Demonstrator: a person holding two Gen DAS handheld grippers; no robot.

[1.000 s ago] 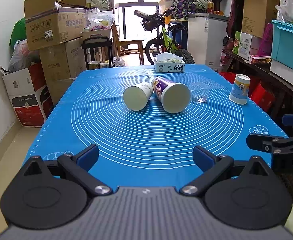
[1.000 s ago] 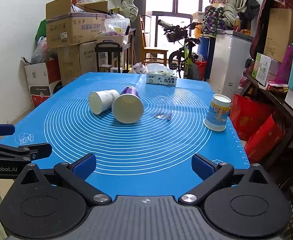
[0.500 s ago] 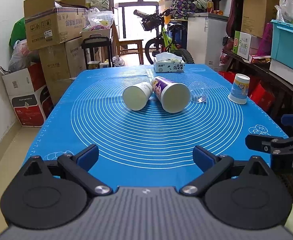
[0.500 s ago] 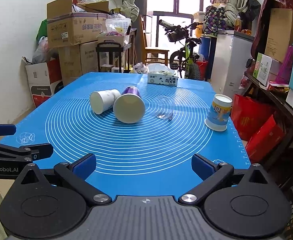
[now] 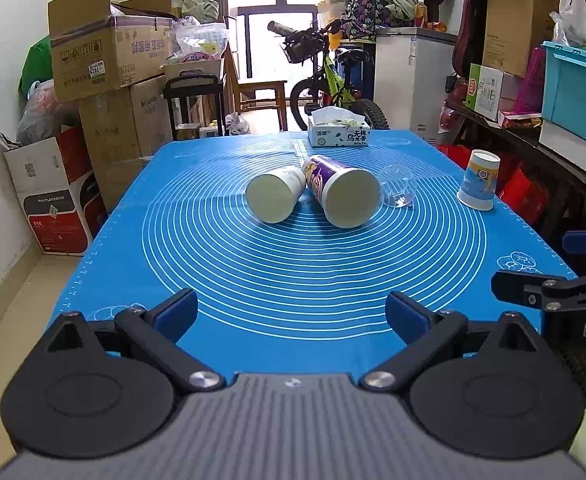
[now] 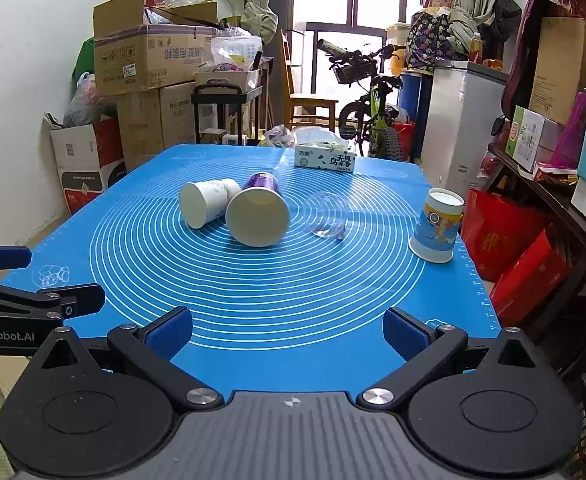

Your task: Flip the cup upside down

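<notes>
At the near edge of the blue silicone mat (image 5: 293, 280), the left gripper (image 5: 291, 314) and right gripper (image 6: 287, 330) are held with jaws spread wide and nothing between them, well short of every cup.

Further in, near the mat's centre, a white paper cup (image 6: 207, 202) and a purple paper cup (image 6: 257, 214) are found lying on their sides, mouths toward the cameras, apparently touching. A clear plastic cup (image 6: 327, 216) lies on its side just beside the purple one. At the right edge, a blue printed paper cup (image 6: 437, 226) already stands inverted. A tissue box (image 6: 324, 158) sits at the far end.

Risks noted: the lying cups are round and may roll if nudged; contact between white and purple means seizing one is likely to disturb the other. Thin paper walls may be crushed by a hard squeeze. The clear cup is hard to make out and could be misjudged or knocked. The inverted cup stands near the mat's edge and could be swept off by a careless right-hand reach.
</notes>
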